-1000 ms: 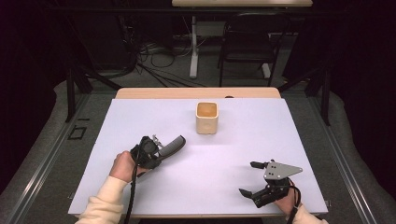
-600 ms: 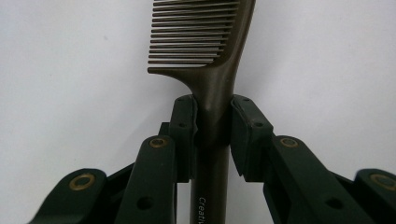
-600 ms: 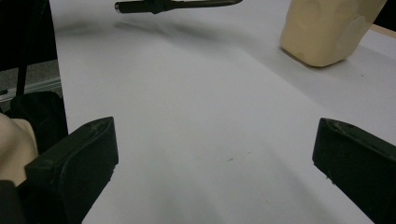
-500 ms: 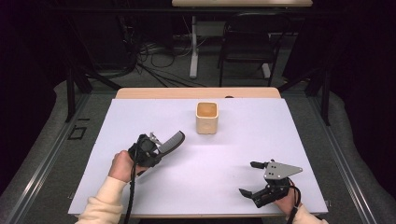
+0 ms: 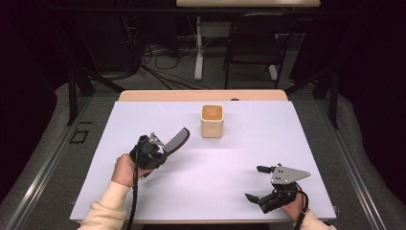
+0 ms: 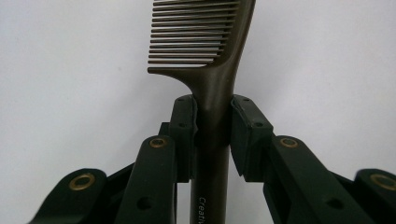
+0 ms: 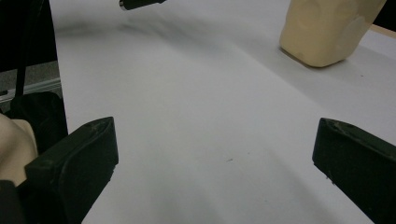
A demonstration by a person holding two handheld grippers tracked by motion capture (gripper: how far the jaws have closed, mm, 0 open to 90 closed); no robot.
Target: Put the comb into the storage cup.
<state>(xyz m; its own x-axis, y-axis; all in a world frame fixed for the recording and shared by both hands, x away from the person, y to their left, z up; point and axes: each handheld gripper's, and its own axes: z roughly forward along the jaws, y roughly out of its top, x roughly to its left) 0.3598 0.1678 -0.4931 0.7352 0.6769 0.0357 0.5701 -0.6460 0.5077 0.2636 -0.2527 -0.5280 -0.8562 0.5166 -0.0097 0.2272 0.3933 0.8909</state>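
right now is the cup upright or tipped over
Upright. The cup stands on its base on the table, its open mouth facing up, apart from the comb and both tongs.

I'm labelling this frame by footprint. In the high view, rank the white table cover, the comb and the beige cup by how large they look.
1. White table cover, by far the largest.
2. Beige cup.
3. Comb, its handle partly hidden in the left hand-held gripper.
Cup and comb look close; the cup stands farther from the camera, so their order is unsure.

The comb looks like smooth, dark brown plastic with a slight sheen. The cup is pale, matt wood. A matt white sheet covers the desk, whose bare wooden edge shows behind. The left gripper is matt black plastic with brass-coloured rivets.
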